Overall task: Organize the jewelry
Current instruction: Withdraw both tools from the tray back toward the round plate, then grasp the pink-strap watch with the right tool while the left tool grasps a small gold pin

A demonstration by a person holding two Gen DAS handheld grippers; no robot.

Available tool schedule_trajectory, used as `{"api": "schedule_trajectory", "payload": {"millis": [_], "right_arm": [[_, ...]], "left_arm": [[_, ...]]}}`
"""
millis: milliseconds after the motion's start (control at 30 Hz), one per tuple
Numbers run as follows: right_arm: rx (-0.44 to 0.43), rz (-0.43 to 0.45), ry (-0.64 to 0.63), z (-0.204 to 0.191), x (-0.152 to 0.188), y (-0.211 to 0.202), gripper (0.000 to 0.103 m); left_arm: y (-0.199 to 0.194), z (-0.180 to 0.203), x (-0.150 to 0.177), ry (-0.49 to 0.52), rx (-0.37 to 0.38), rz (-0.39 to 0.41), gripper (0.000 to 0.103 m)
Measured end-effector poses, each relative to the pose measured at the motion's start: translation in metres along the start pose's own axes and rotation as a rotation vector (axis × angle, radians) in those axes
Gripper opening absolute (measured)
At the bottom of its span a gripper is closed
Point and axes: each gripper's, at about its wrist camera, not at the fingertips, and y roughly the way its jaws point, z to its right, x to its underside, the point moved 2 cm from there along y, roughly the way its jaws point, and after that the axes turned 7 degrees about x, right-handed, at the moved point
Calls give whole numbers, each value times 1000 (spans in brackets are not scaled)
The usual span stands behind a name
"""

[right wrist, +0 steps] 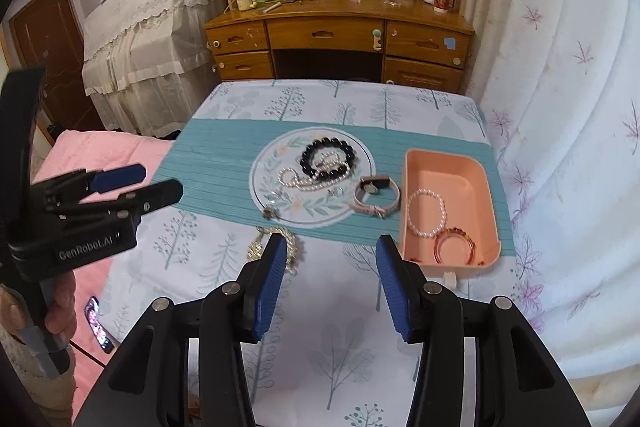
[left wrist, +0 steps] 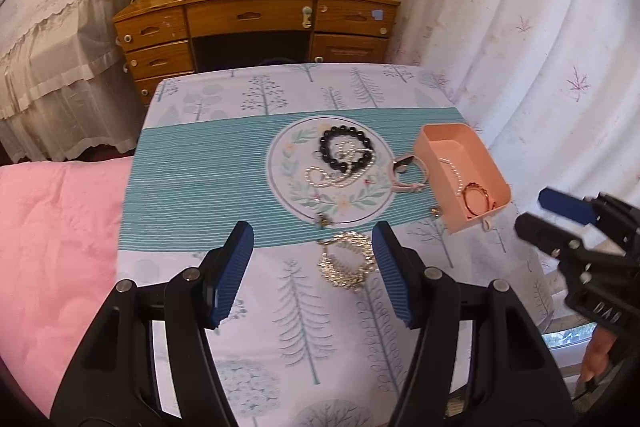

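- The left gripper (left wrist: 312, 239) hangs above the near part of the table (left wrist: 280, 327), its blue-padded fingers spread wide with nothing between them
- A gold necklace (left wrist: 347, 259) lies bunched on the tree-print cloth, just beside the inner face of the left gripper's right-hand finger; whether pad and chain touch is hard to tell
- The right gripper (right wrist: 332, 255) hovers over the same near edge, jaws wide apart and empty; the gold necklace shows partly behind its left-hand finger
- A peach tray (right wrist: 486, 183) sits at the right side of the table, holding a pearl bracelet (right wrist: 427, 213) and, nearer the front wall, a red-gold bangle (right wrist: 454, 245)
- Just left of the tray lies a pink-strapped watch (right wrist: 376, 193), close to the tray's side wall
- On the round floral panel in the middle of the teal striped runner (left wrist: 200, 179) rest a black bead bracelet (left wrist: 346, 149) and a pearl strand (left wrist: 340, 179), tangled over one another
- A small dark charm (left wrist: 322, 221) lies at the panel's near rim
- Beyond the table stands a wooden desk (left wrist: 256, 15)
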Motion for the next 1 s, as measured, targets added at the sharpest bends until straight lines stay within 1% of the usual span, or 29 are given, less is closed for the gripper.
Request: {"api": "schedule_trajectory", "payload": {"millis": [67, 100, 167, 233, 500, 733, 1000], "right_arm": [[-7, -1, -9, -1, -9, -2, 60], [-5, -4, -12, -3, -13, -2, 61], [-3, -17, -19, -5, -21, 1, 61], [-20, -39, -22, -7, -26, 6, 61], [-52, -122, -23, -15, -34, 38, 61], [-71, -161, -20, -21, -43, 62, 61], [-79, -201, -25, -23, -54, 92, 61]], "left_arm": [[-3, -8, -1, -9, -9, 1, 59], [-4, -12, -1, -14, -11, -2, 59], [-3, -19, 0, -27, -13, -13, 59], [0, -26, 3, -39, -18, -28, 59], [19, -39, 9, -60, -33, -76, 59], [30, -51, 7, -73, -42, -114, 59], [56, -60, 3, -91, -52, -161, 59]]}}
